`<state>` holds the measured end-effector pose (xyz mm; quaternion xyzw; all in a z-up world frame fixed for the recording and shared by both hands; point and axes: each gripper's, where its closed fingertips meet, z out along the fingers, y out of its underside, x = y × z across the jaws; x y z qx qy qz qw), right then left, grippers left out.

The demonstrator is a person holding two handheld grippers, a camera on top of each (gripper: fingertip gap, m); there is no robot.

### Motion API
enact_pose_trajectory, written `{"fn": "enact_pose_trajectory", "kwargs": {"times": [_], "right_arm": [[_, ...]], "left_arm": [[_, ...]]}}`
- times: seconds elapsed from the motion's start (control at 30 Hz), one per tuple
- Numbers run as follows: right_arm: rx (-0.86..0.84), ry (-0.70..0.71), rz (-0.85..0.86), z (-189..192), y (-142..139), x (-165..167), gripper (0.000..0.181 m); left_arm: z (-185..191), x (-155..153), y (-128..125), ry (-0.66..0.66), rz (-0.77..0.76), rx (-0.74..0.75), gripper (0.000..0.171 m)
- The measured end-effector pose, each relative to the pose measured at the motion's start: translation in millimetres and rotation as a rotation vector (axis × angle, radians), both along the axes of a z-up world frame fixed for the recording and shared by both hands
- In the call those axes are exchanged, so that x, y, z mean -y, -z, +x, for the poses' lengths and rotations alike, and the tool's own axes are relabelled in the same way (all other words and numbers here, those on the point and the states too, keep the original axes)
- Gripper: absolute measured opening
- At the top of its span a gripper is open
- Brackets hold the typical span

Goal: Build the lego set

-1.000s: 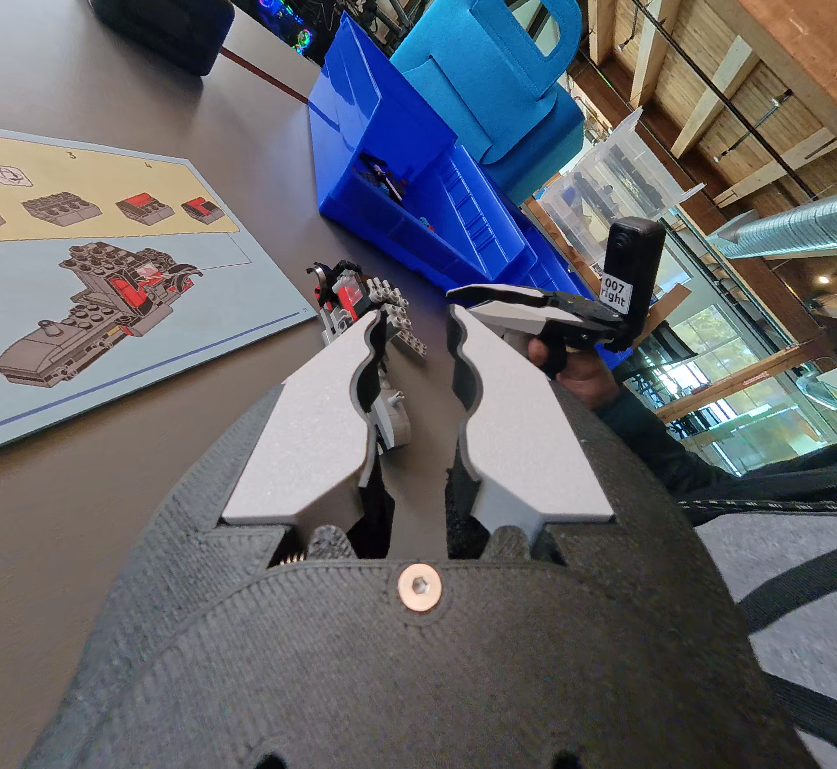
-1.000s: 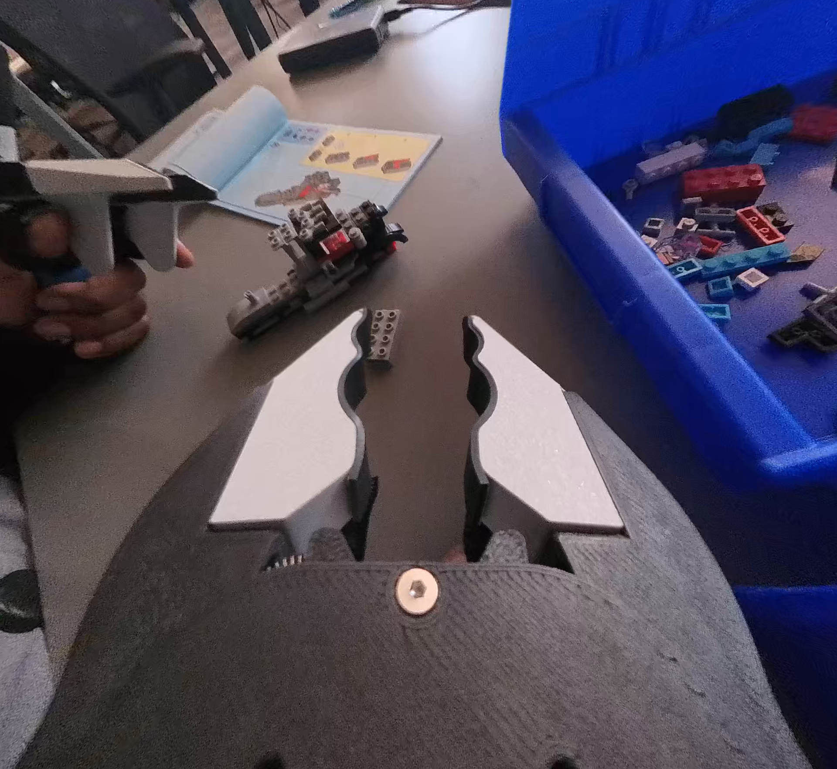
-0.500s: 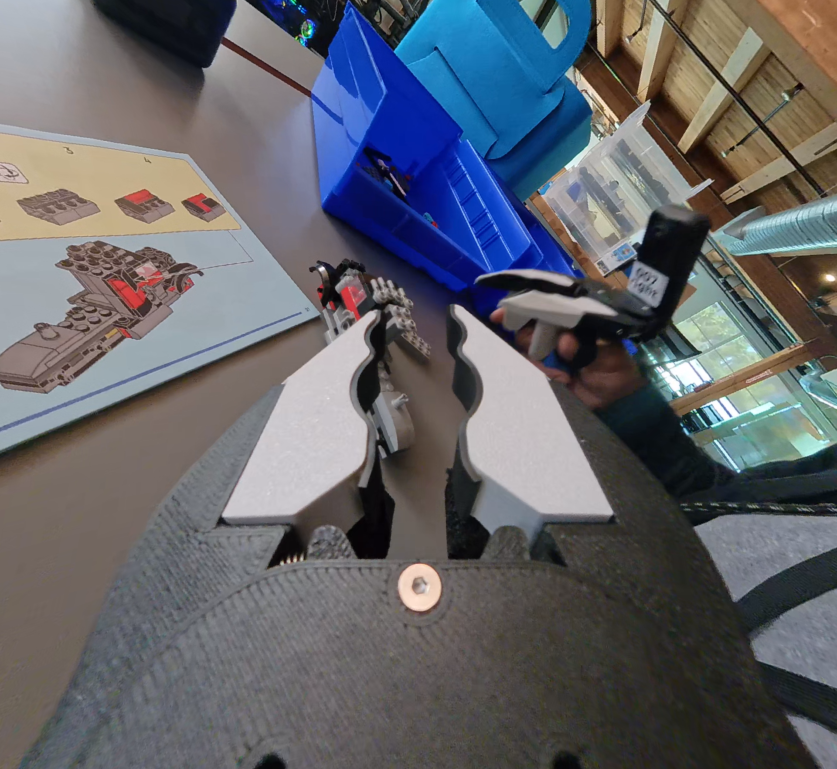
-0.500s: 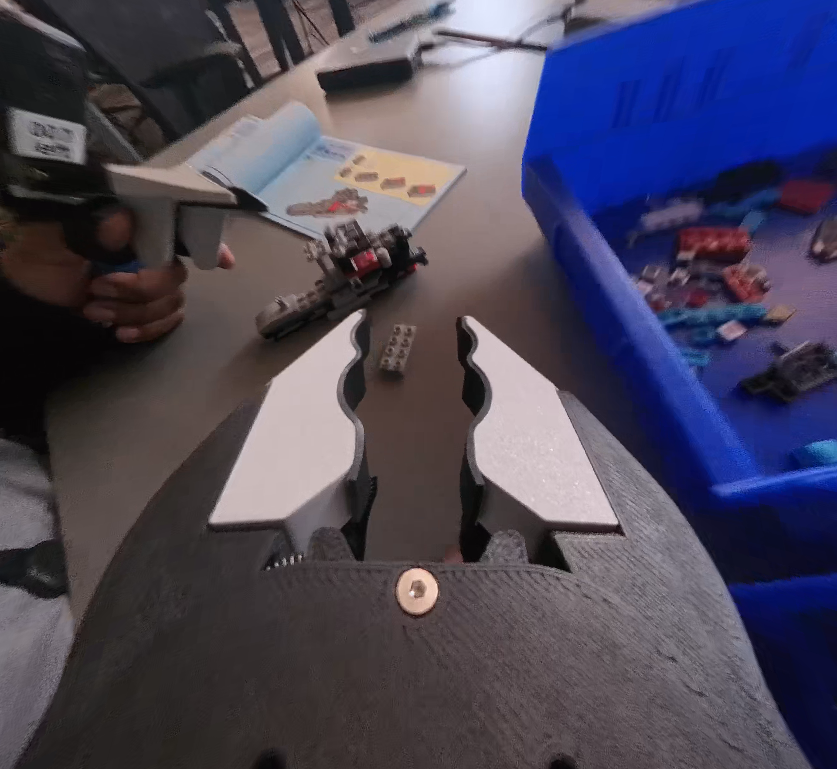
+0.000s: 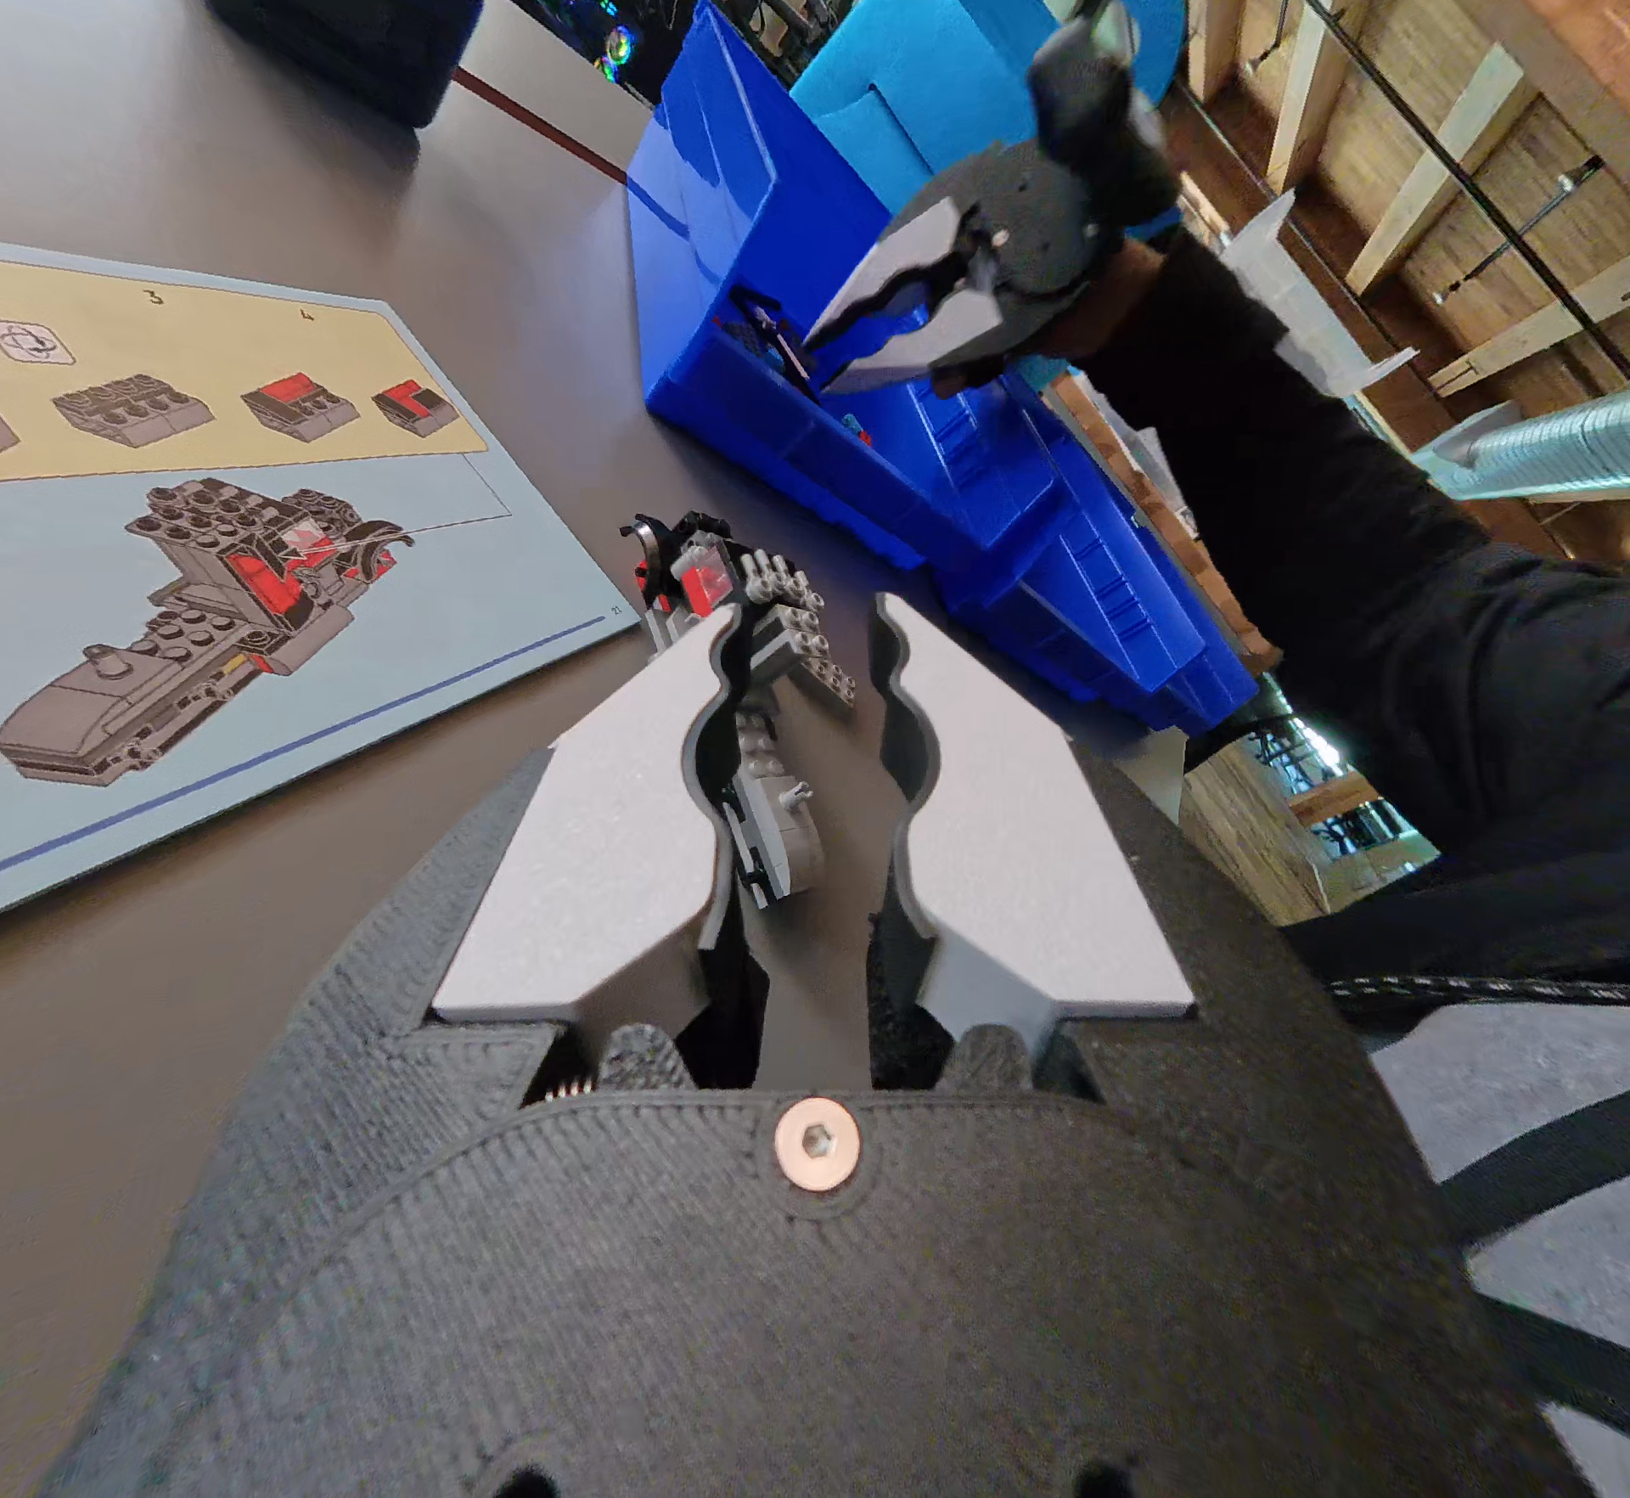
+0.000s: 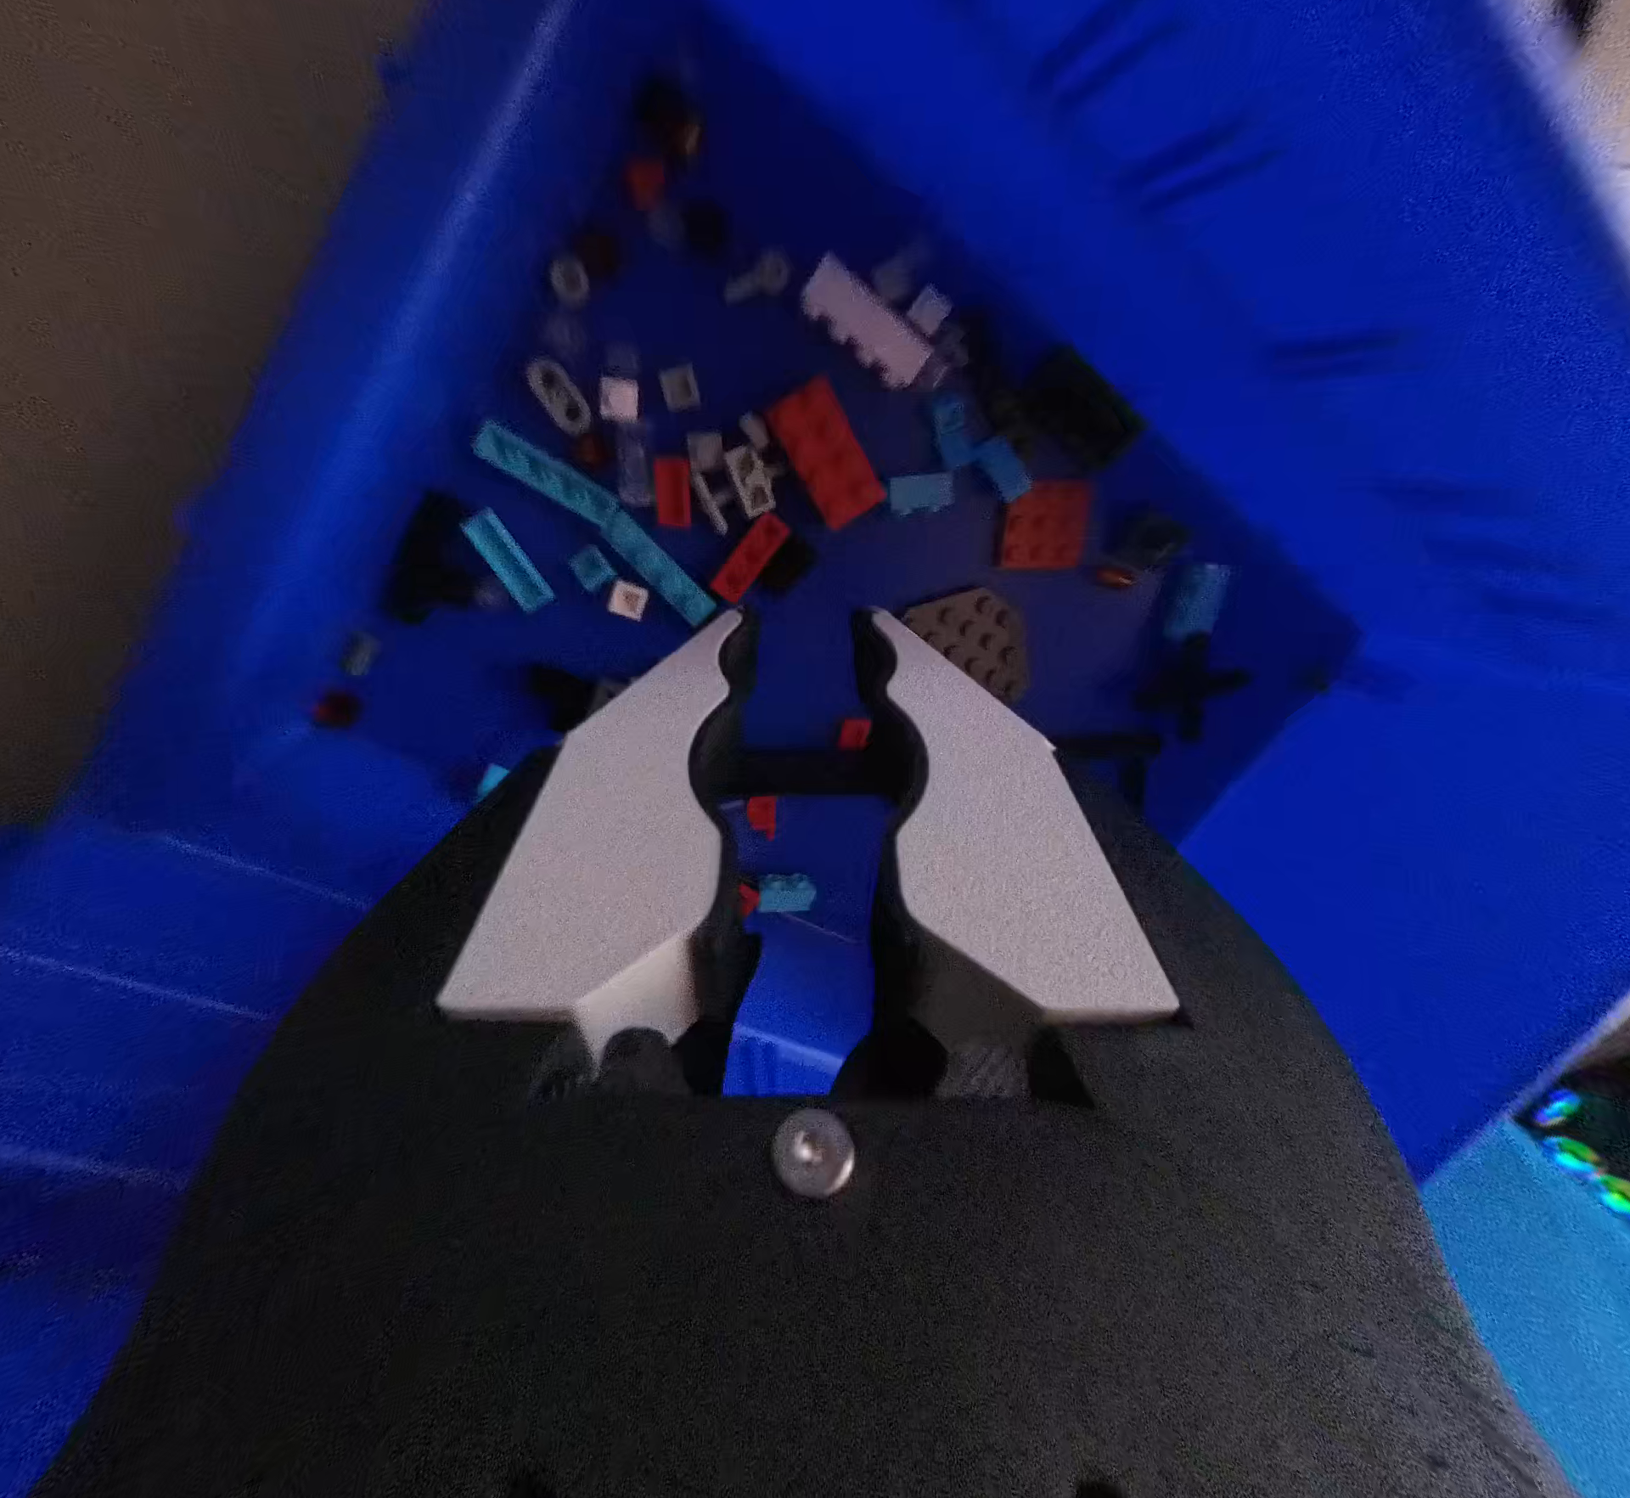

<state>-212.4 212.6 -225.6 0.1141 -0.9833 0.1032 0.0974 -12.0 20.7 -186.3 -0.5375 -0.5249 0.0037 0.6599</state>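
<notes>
Part-picking is the step in hand: my right gripper (image 6: 798, 617) hangs over the blue bin (image 6: 1323, 220), jaws parted and empty, loose bricks (image 6: 825, 450) scattered just beyond its tips. My left gripper (image 5: 803, 617) rests released around the half-built model (image 5: 758, 662) on the table (image 5: 309, 159), beside the instruction booklet (image 5: 265, 538). Next I judge I must choose the needed piece, descend, and close on it.

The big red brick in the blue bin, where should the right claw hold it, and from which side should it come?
Grip the big red brick across its two long sides, near the middle, coming straight down from above. It lies flat, studs up, on the floor of the blue bin, so only a top approach is free. The open right claw probably must turn to straddle its narrow width. Small pieces crowd one long side.
</notes>
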Motion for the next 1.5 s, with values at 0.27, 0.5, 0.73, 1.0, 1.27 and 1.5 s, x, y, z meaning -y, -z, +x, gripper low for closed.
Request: {"fn": "enact_pose_trajectory", "kwargs": {"times": [0.27, 0.5, 0.73, 1.0, 1.27, 1.5], "right_arm": [[0.052, -0.163, 0.110, -3.1, 25.8, 3.4, 0.024], [0.091, -0.155, 0.084, -1.2, 29.5, 7.3, 0.022], [0.034, -0.113, 0.062, -4.9, 22.6, 5.8, 0.020], [0.071, 0.172, -0.289, 68.7, -66.8, 28.0, 0.019], [0.118, 0.300, -0.373, 170.6, -12.9, 33.6, 0.019], [0.132, 0.333, -0.390, 193.1, 34.5, 35.6, 0.019]], "left_arm": [[0.0, 2.8, -1.5, -0.009, 0.017, -0.004, 0.027], [0.0, 3.4, -2.2, -0.005, 0.028, -0.002, 0.027], [0.3, 3.9, -2.9, -0.008, 0.028, -0.007, 0.027], [-2.5, 6.7, -2.9, -0.020, 0.039, 0.002, 0.027], [-7.4, 5.3, 1.9, -0.021, 0.021, 0.032, 0.027], [-10.4, 7.0, 6.6, -0.045, 0.000, 0.056, 0.027]]}}
